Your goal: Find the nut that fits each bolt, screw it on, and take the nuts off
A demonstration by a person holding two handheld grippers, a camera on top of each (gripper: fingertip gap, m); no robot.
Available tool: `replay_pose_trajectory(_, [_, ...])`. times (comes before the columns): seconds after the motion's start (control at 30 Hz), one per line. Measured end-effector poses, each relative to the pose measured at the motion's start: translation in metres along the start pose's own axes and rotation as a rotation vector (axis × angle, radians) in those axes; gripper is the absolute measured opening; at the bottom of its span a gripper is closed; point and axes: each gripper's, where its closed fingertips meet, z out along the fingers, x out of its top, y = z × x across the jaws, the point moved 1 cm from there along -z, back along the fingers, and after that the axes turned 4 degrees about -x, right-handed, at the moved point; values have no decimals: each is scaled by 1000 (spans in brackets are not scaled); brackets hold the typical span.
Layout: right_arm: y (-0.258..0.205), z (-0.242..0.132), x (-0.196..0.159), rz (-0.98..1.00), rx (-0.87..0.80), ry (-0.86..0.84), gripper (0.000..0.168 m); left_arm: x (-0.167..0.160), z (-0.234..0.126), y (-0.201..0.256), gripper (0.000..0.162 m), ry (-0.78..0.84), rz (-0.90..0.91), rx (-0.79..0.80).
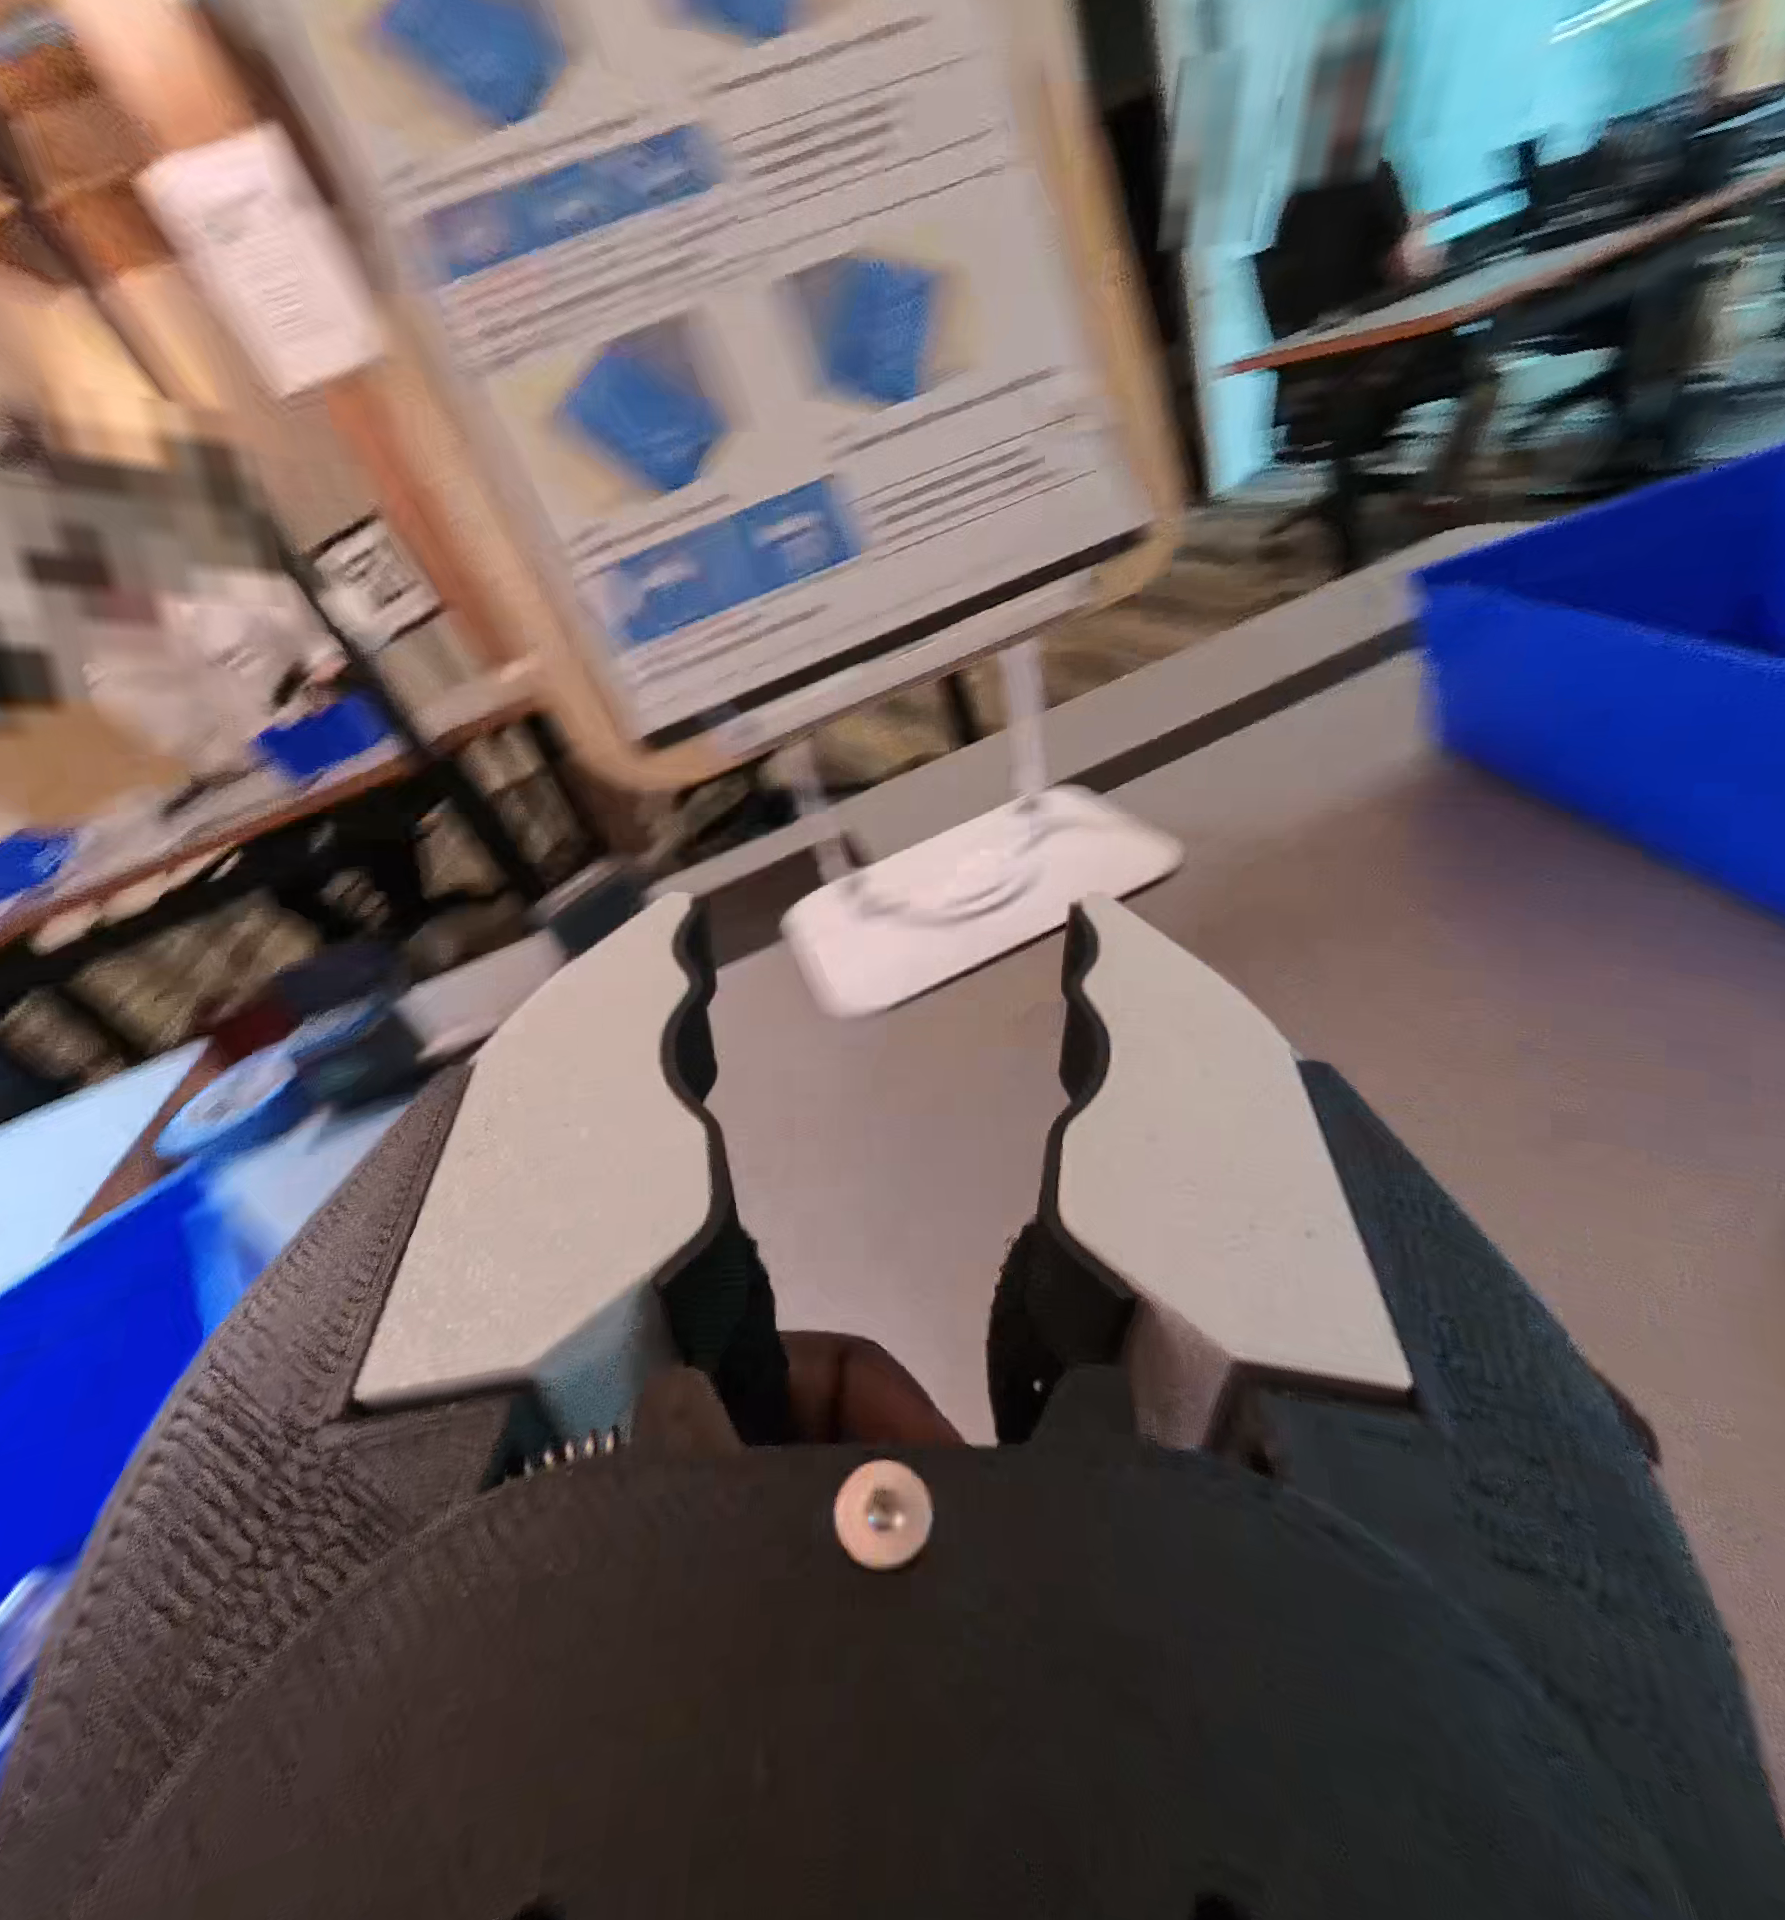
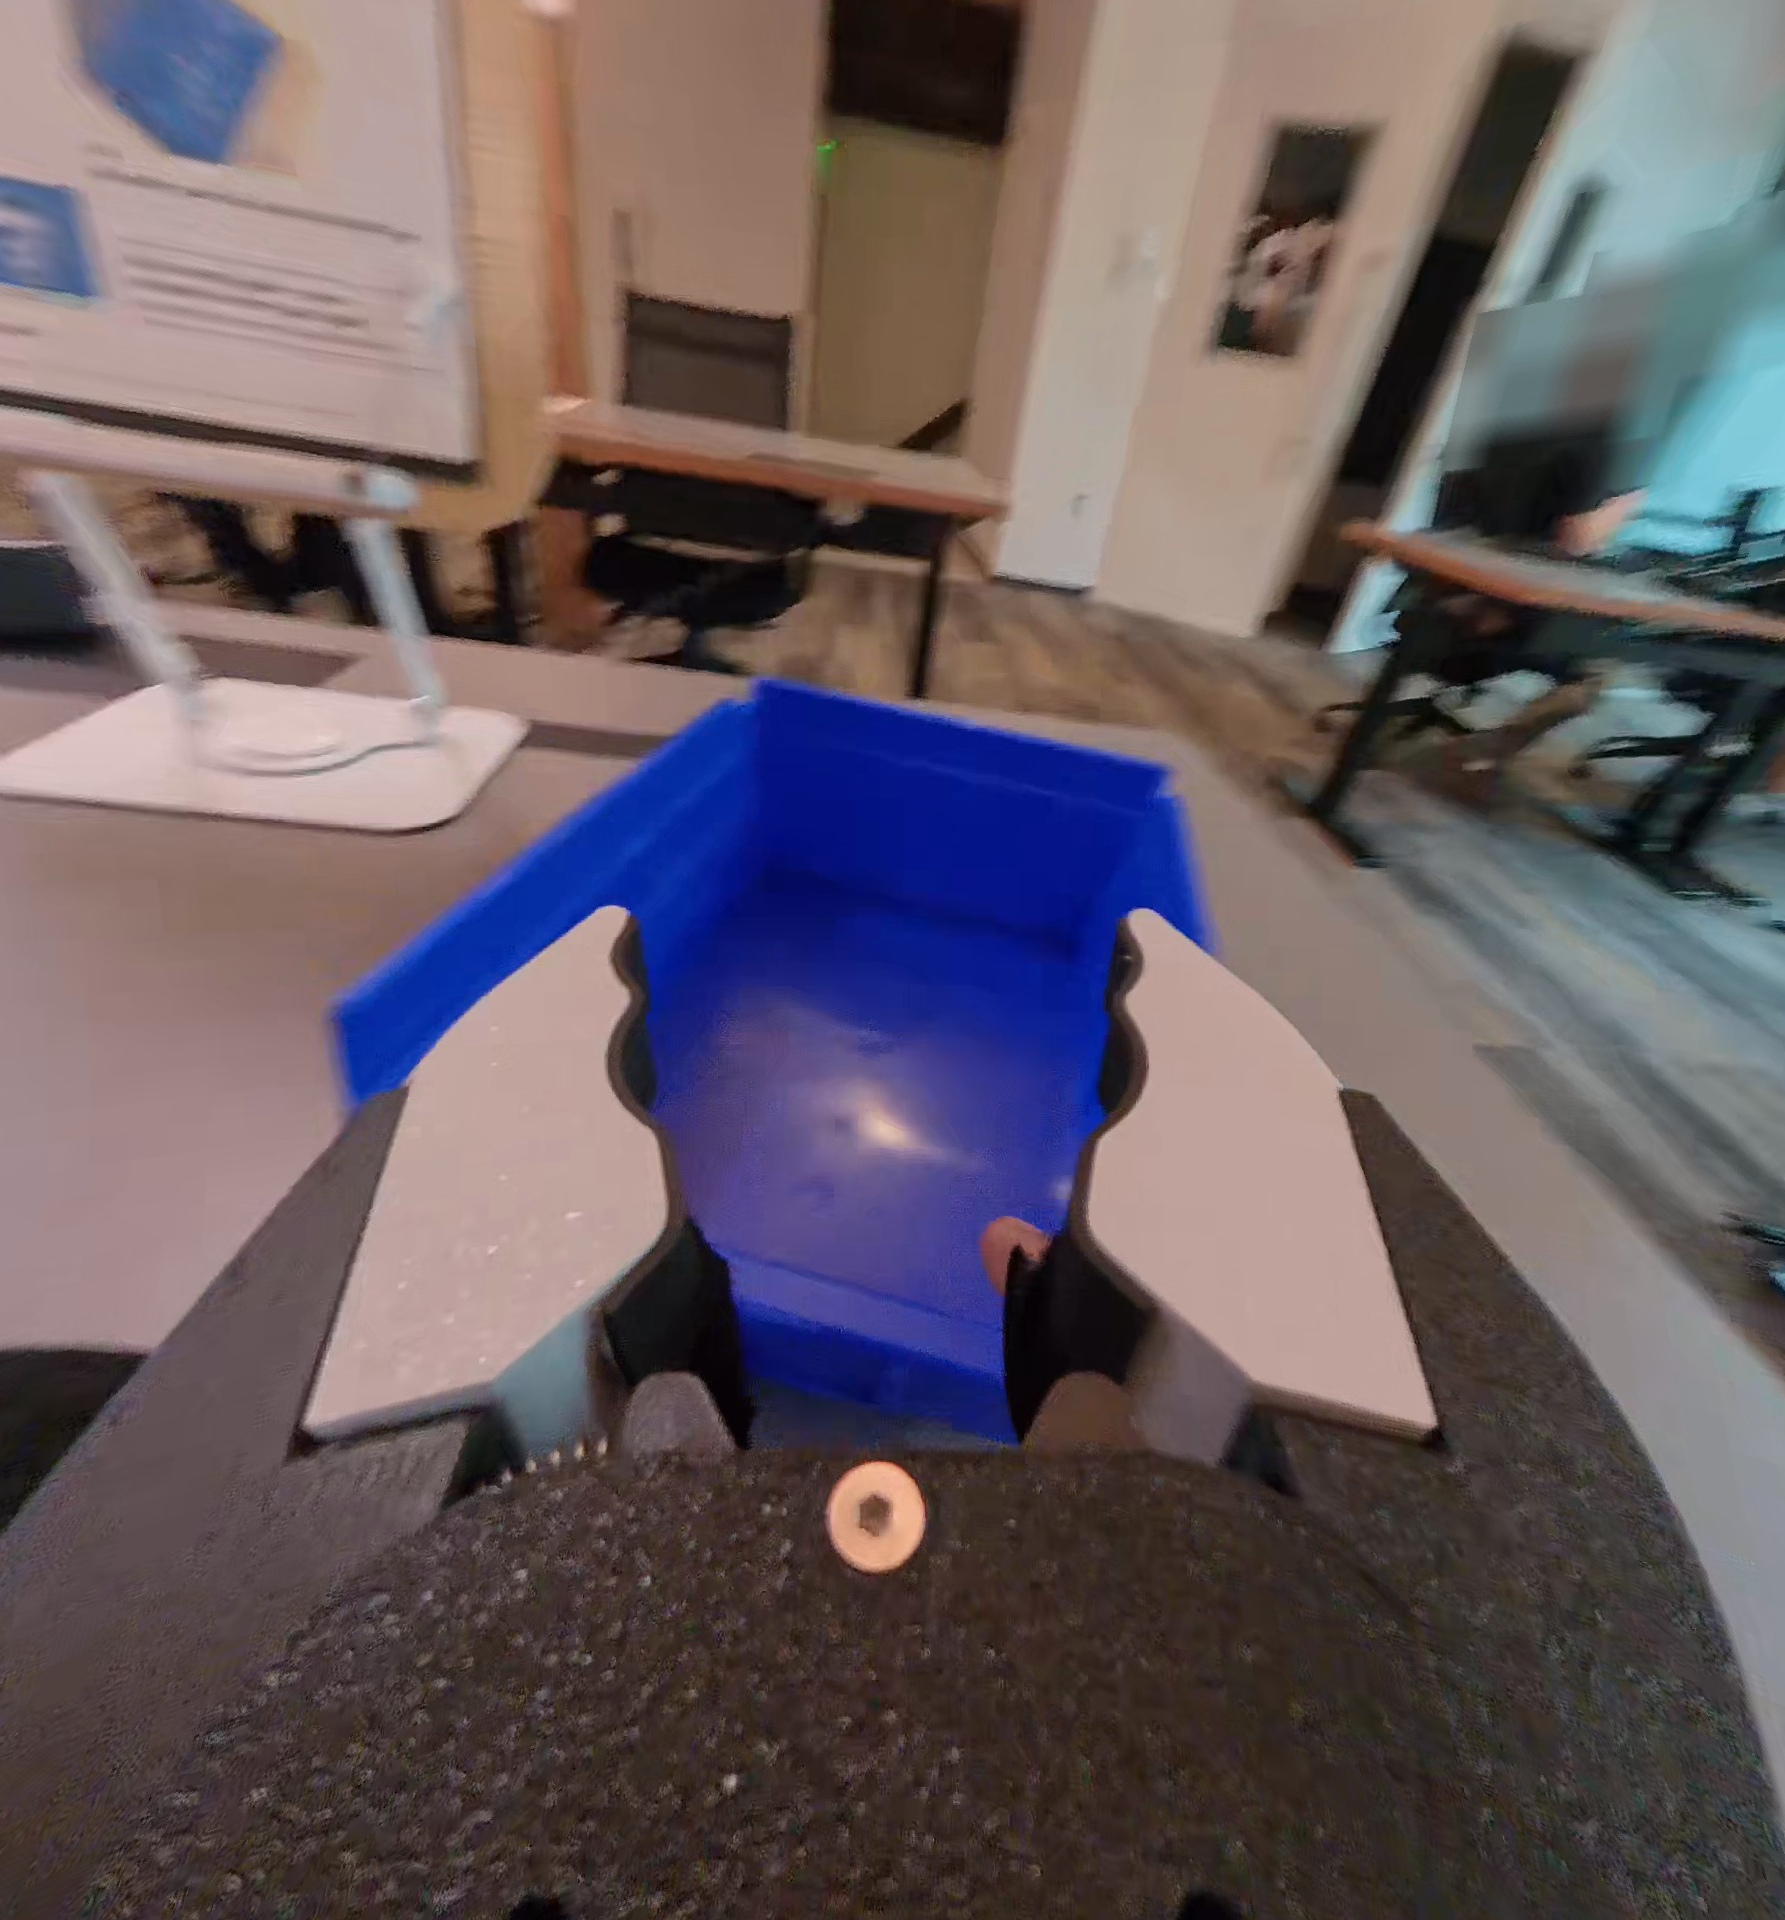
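No bolt or nut shows in either view. The left gripper (image 1: pixel 883 920) hovers over the grey table (image 1: pixel 1490 1039), jaws spread and empty — the right gripper (image 2: pixel 872 930), equally spread, points into a blue bin (image 2: pixel 514 925) whose long axis runs away from it.

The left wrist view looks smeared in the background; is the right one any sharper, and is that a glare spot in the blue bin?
Left wrist view: poster board streaked, tool crisp. Right wrist view: room softly blurred; yes, glare on the blue bin floor.
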Motion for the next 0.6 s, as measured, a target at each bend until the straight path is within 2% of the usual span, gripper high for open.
replay_pose_trajectory(0.07, [-35,7,-7,23,106,-57,98,-22,-33,-56,65,-49,-75,113])
replay_pose_trajectory(0.17, [-72,14,-18,27,162,-117,102,-61,-72,-106,72,-155,-93,226])
replay_pose_trajectory(0.23, [-88,21,-28,17,160,-144,98,-92,-87,-118,73,-242,-78,260])
replay_pose_trajectory(0.33, [-105,36,-48,-3,171,-238,90,-123,-84,-114,71,-310,-138,209])
replay_pose_trajectory(0.4, [-109,45,-58,-46,149,-283,80,-140,-75,-108,66,-364,-164,168])
replay_pose_trajectory(0.47, [-107,52,-65,-106,111,-305,63,-152,-66,-102,55,-398,-146,137])
replay_pose_trajectory(0.57, [-111,56,-67,-134,113,-307,40,-155,-59,-107,35,-383,-101,181])
replay_pose_trajectory(0.6, [-112,56,-68,-142,115,-305,32,-155,-58,-107,35,-382,-94,178])
